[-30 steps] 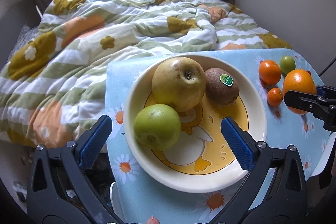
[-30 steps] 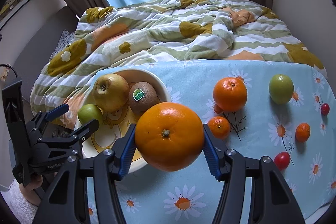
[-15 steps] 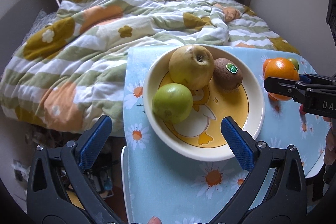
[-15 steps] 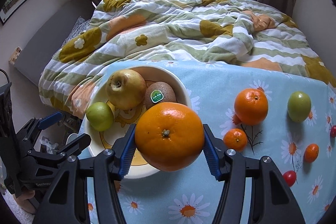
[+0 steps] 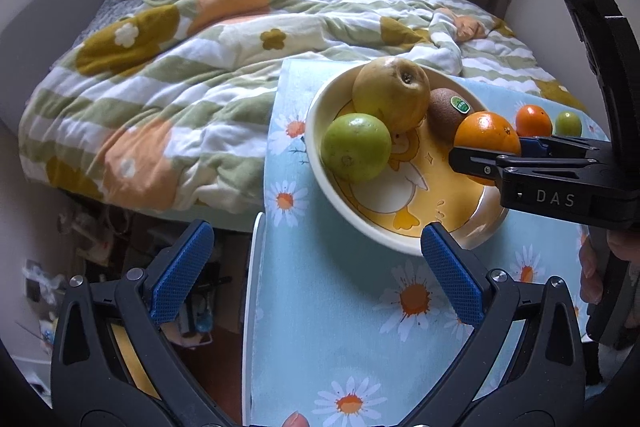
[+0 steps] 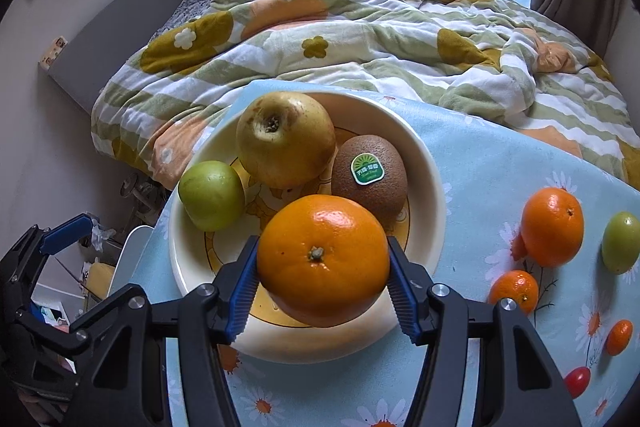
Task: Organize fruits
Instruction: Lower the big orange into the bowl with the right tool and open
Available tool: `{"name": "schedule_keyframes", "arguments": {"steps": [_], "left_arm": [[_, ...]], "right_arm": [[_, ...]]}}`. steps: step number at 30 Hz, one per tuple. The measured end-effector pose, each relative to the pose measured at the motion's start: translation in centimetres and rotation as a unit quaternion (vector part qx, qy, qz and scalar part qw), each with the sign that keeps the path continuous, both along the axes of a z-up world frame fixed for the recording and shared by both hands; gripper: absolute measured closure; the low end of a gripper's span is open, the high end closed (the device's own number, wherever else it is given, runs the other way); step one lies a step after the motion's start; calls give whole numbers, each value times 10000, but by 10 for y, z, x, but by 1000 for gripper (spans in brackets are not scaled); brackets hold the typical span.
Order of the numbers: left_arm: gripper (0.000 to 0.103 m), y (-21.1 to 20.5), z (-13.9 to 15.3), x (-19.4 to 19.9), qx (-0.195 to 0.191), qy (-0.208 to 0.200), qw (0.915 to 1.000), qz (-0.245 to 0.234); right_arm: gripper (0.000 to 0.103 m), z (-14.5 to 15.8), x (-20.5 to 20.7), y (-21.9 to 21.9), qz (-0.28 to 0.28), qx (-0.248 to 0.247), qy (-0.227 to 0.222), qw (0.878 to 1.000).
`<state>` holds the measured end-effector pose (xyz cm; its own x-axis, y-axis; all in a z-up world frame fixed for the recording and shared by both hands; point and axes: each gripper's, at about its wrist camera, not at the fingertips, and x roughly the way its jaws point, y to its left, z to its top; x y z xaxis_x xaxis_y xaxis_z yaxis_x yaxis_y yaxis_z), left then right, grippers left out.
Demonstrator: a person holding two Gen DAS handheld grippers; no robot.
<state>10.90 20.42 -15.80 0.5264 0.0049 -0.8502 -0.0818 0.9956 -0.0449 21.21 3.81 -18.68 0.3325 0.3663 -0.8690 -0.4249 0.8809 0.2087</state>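
Daisy-printed blue cloth covers the surface (image 6: 500, 163), with a rumpled bed beyond. Right claw (image 6: 322, 285) pinches the large orange (image 6: 323, 259) above the bowl (image 6: 434, 187), toward its 6 o'clock rim. Let go from this height, it could likely knock the kiwi (image 6: 370, 177) or roll out (the bowl sits near the surface's edge). Inside lie a yellow pear (image 6: 285, 139) at 12, the kiwi at 2, a green apple (image 6: 211, 195) at 9. Left claw (image 5: 316, 275) hangs spread, holding nothing, near the bowl.

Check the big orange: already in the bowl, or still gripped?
Still gripped: the right gripper clamps the orange over the bowl.
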Motion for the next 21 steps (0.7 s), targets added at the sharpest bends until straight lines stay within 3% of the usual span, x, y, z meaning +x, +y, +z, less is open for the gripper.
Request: {"name": "schedule_keyframes", "arguments": {"steps": [9, 10, 13, 21], "left_arm": [[0, -5, -5, -6, -43, 56, 10000, 33], [0, -6, -5, -6, -35, 55, 10000, 28], [0, -6, -3, -8, -38, 45, 10000, 33], [0, -6, 11, -14, -64, -9, 10000, 22]], "right_arm": [[48, -8, -1, 3, 79, 3, -23, 10000], [45, -6, -2, 2, 62, 52, -66, 9999], [7, 5, -6, -1, 6, 159, -320, 9994], [5, 16, -14, -13, -186, 213, -357, 9990]]}}
